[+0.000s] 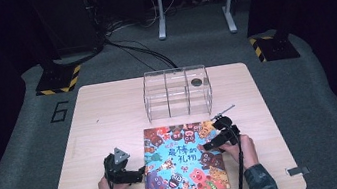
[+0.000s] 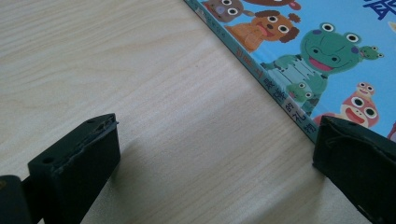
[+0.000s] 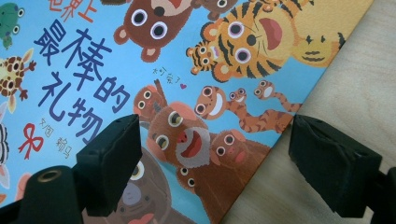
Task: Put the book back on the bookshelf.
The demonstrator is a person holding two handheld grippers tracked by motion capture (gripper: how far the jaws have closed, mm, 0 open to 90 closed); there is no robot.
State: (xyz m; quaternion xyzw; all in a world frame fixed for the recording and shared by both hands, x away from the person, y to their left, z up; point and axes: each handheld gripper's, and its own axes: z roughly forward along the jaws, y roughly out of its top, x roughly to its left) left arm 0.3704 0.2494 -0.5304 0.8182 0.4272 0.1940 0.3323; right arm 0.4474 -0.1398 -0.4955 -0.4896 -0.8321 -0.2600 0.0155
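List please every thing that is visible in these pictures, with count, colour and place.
picture book: 1, bright blue cover with cartoon animals, flat on table's near half
organizer: 1, clear, three compartments, behind the book
table: 1, light wood
left gripper: 1, black, jaws open at book's spine edge
right gripper: 1, black, jaws open astride book's opposite edge
hands: 2, near table edge

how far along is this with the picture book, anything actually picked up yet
Nothing looks done: the picture book lies closed and flat on the table, and the clear organizer behind it holds no book. In hand: the right gripper sits open over the book's right edge, the left gripper open at its spine, neither pinching it. Left, probably: gripping and lifting the book.
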